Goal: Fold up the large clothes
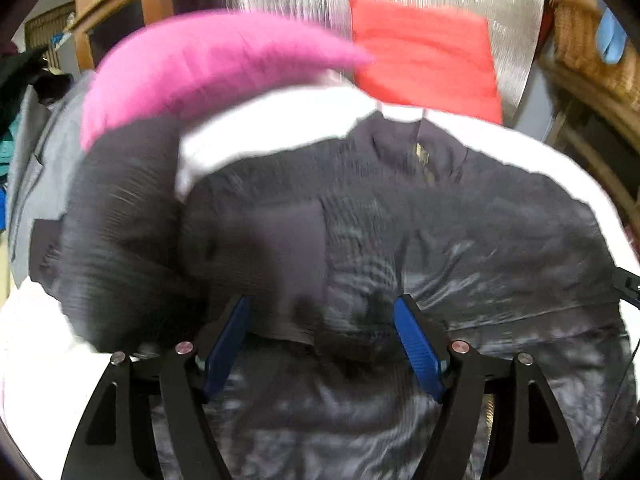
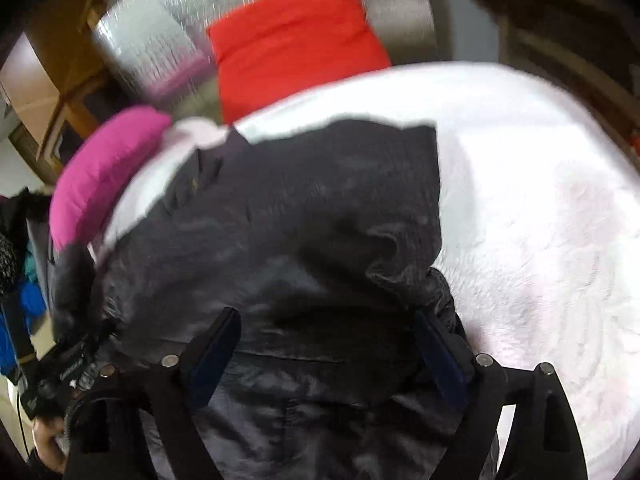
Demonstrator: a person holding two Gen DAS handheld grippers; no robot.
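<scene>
**Dark jacket spread on white bed cover, both grippers wide above it**

A dark grey jacket (image 1: 460, 216) lay across a white fleecy bed cover (image 2: 540, 208), its collar pointing toward the far end of the bed. Its shiny, crinkled fabric filled the lower half of both wrist views. In the left wrist view a dark sleeve (image 1: 120, 240) of the jacket was raised at the left side and was blurred; whether it was hanging or lying I could not tell.

The left gripper (image 1: 322, 312) hung over the middle of the jacket with its jaws standing wide apart. Its blue pads (image 1: 418, 350) were clear of the cloth on either side of a low ridge of fabric, and nothing was pinched between them.

The right gripper (image 2: 324, 328) was over the jacket near its right edge, jaws spread wide too. The right-hand finger sat just beside a bunched fold (image 2: 400, 256) at the jacket's edge, but the pads did not press on it.

Beyond the jacket, a pink cushion (image 1: 208, 72) lay at the far left of the bed, and a red folded cloth (image 1: 428, 60) lay on a silvery quilted mat (image 2: 144, 48) past the bed's far edge. Wooden furniture (image 1: 120, 12) stood behind. At the lower left of the right wrist view, part of a hand (image 2: 48, 444) showed beside some black equipment.
</scene>
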